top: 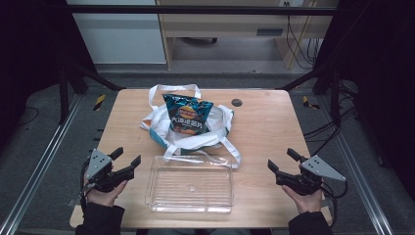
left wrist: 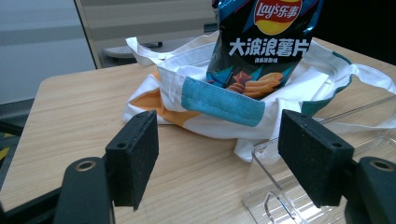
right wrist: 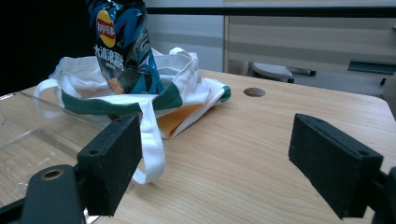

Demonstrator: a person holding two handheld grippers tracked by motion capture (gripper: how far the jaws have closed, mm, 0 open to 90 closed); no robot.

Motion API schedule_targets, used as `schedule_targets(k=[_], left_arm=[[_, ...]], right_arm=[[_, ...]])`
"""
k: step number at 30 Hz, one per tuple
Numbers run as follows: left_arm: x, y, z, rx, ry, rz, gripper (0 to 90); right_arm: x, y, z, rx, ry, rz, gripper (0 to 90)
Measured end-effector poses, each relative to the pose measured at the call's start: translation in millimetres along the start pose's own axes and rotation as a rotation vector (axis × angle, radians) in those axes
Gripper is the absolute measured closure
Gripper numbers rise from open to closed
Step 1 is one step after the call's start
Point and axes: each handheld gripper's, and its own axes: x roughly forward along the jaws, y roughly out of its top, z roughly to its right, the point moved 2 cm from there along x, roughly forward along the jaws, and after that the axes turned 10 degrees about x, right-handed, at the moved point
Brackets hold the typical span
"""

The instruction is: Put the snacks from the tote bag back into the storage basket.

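A lab or office test bay — black frame rails [top: 195, 10], loose cables [top: 298, 44], a wooden desk [top: 220, 29] behind.

Dark-blue chip bag [top: 187, 114] (white tote [top: 215, 128])

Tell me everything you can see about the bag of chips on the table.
The bag of chips is a glossy dark blue and teal foil packet with a red and yellow Lay's logo, white Chinese lettering and a picture of ridged orange chips. It looks sealed and puffed. It stands roughly upright, its lower part tucked into the mouth of a white tote bag with teal and orange trim, mid-table. The tote's cloth touches it; both grippers are apart from it. A clear plastic tray lies nearer the person.
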Motion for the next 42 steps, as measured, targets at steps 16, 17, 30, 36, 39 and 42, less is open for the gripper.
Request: schedule_targets(k=[16,17,30,36,39,42], left_arm=[[-2.4,11.7,1.7,-0.002,-0.012,0.015,31.2],[-2.1,12.1,2.4,-0.001,-0.014,0.016,31.2],[2.0,27.5,6.0,0.009,-0.031,0.036,30.8],[7.7,44.1,3.7,0.010,-0.040,0.049,30.6],[10.0,48.3,3.0,0.012,-0.047,0.058,30.6],[12.9,53.8,3.6,0.015,-0.053,0.060,30.6]], right_arm=[[1.3,-0.2,-0.9,-0.007,-0.004,-0.012,17.8],[1.2,0.1,-1.1,-0.005,-0.002,-0.011,17.7],[2.1,1.9,-2.5,-0.012,-0.001,-0.016,17.7],[2.3,2.0,-2.8,-0.010,0.001,-0.022,17.9],[2.2,2.2,-3.2,-0.013,-0.002,-0.021,18.1],[2.1,2.8,-3.2,-0.014,0.000,-0.019,18.2]])
